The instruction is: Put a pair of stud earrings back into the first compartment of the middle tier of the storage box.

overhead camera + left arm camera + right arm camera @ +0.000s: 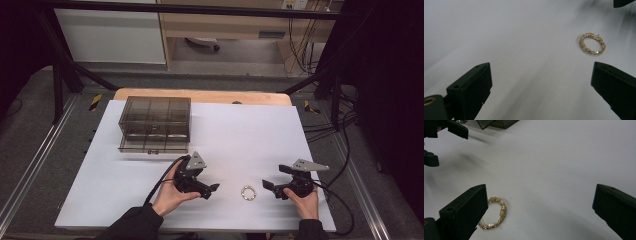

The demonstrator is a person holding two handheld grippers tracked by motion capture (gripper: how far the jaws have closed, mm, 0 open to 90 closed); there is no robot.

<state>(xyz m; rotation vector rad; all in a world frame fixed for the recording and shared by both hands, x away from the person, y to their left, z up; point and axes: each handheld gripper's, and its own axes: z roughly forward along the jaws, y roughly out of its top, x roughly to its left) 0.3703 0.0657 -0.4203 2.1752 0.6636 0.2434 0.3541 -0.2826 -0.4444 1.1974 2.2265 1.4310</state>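
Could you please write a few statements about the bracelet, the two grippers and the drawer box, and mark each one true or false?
1. The gold bracelet lies on the white table between the two grippers. True.
2. The left gripper is shut on the bracelet. False: its jaws stand open and the bracelet lies apart from them.
3. The right gripper is open. True.
4. The smoky drawer box stands at the table's near right corner. False: it stands far left.

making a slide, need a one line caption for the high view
Two hand-held grippers, left gripper and right gripper, both open, flank a gold bracelet on a white table.
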